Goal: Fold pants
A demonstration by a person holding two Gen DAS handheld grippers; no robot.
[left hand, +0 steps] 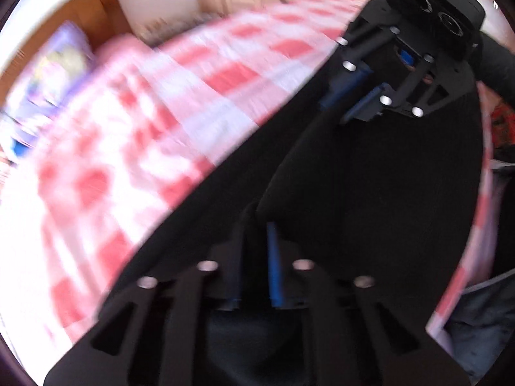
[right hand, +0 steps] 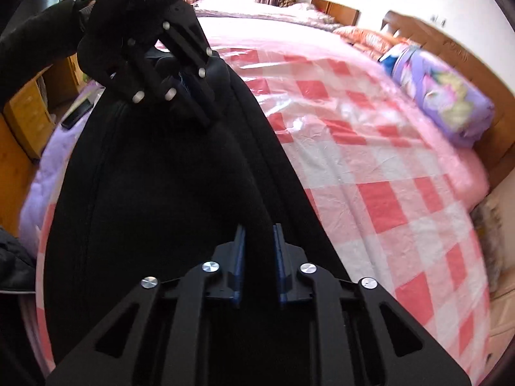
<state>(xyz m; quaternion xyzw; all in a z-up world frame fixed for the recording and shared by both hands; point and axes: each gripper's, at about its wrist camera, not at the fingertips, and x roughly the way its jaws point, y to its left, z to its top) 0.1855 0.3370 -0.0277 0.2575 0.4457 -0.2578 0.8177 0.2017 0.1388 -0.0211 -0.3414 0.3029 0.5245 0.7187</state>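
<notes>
Black pants point(left hand: 386, 177) point(right hand: 161, 177) lie on a bed with a red-and-white checked cover point(right hand: 386, 160). In the left wrist view my left gripper point(left hand: 257, 225) is at the bottom, its blue pads shut on a fold of the black cloth. My right gripper point(left hand: 334, 112) shows at the upper right there, fingers down in the pants. In the right wrist view my right gripper point(right hand: 259, 226) has its pads close together with black cloth pinched between them. My left gripper point(right hand: 199, 112) bites the far end of the same edge at the upper left.
A purple flowered pillow point(right hand: 447, 96) lies by the wooden headboard point(right hand: 418, 25). Wooden drawers point(right hand: 25, 112) stand beside the bed, and a dark garment point(left hand: 482, 321) lies at the bed's edge. A dark sleeve point(right hand: 32, 41) reaches in behind the left gripper. The left wrist view is motion-blurred.
</notes>
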